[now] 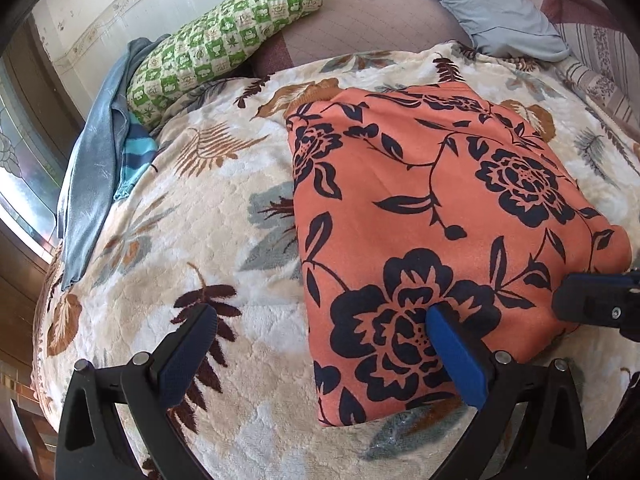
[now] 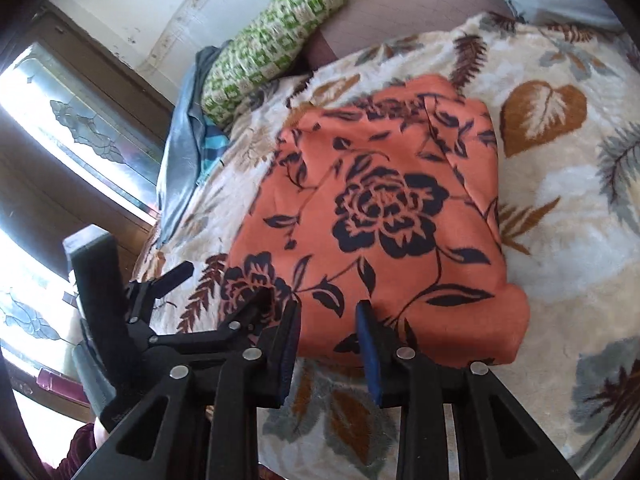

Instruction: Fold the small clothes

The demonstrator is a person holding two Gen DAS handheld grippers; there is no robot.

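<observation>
Leaf-print blanket (image 1: 168, 240), folded orange garment (image 1: 440, 200), left fingers (image 1: 320, 320) wide, right fingers (image 2: 328, 312) narrowed, both tilted down, empty.

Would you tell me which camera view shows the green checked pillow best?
The left wrist view: the green checked pillow appears sharp and nearly whole, lying along the wall above the floral blanket. The right wrist view shows it smaller, blurred, and cut off at the top edge.

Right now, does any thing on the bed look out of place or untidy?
The orange floral garment lies folded flat on the leaf-print blanket, and nothing is spilled or damaged. Only the grey-blue cloth at the blanket's left edge looks untidy: it lies crumpled and unfolded beside the green checked pillow.
</observation>
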